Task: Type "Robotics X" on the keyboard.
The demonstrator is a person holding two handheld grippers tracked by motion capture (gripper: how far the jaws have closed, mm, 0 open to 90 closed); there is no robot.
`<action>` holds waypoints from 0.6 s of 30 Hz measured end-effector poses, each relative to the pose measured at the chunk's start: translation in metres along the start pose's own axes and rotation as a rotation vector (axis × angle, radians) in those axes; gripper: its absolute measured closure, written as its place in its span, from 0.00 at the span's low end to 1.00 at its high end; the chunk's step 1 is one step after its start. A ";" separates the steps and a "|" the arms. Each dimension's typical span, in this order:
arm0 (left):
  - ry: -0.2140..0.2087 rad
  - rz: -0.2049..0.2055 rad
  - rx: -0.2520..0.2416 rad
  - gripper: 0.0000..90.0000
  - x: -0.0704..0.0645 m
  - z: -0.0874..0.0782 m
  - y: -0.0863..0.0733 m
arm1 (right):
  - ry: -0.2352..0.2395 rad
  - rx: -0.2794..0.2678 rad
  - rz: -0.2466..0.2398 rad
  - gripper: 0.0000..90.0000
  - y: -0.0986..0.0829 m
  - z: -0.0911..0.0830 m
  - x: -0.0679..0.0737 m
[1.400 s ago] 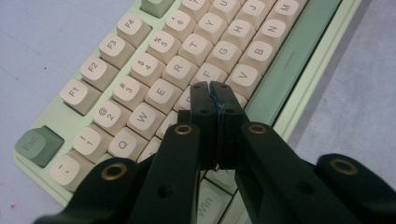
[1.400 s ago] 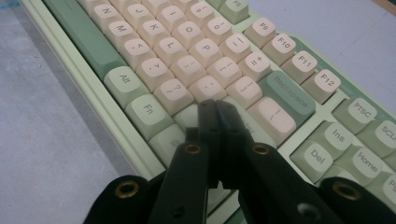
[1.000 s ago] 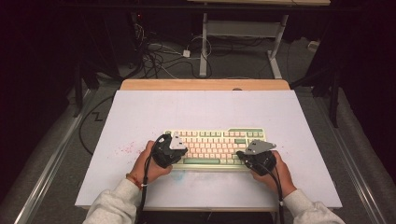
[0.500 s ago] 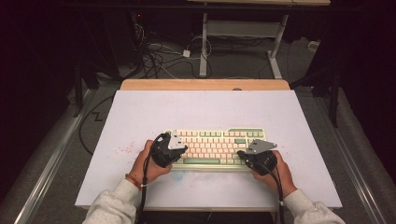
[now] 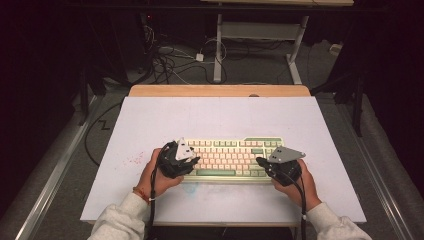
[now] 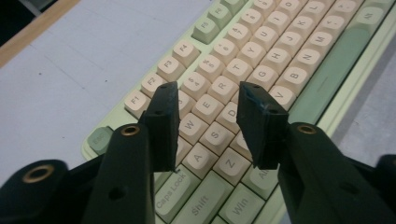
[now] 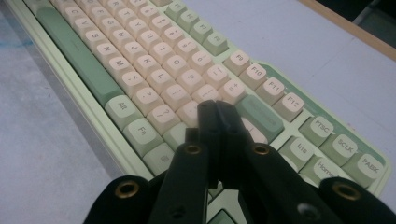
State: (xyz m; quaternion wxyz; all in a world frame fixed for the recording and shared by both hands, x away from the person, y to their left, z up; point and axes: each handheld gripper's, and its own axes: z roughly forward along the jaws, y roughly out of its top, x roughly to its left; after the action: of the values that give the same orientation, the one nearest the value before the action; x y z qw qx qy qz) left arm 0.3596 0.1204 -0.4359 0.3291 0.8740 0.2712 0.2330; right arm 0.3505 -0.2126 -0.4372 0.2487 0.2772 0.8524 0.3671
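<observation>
Keyboard [image 5: 227,159] with cream and green keys lies near the front middle of the white table [image 5: 220,120], the left gripper [image 6: 208,100] hovering jaws apart over its left end, the right gripper [image 7: 216,116] pressed together over its right end.

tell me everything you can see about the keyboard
The keyboard is a compact board with a pale green case, cream letter keys and green modifier keys and spacebar, plastic by the look of it. It lies flat on the white table, near the person's edge. The left gripper, open, hovers over its left keys; the right gripper, shut, over its right end.
</observation>
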 end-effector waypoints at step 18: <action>0.037 0.019 -0.029 0.23 -0.007 0.005 -0.001 | -0.055 -0.027 0.078 0.48 -0.002 0.001 -0.010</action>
State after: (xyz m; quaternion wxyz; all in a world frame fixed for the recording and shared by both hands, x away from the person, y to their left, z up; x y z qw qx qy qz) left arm 0.3568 0.1141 -0.4418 0.3345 0.8671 0.2658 0.2562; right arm 0.3575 -0.2195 -0.4373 0.2611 0.3169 0.8287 0.3804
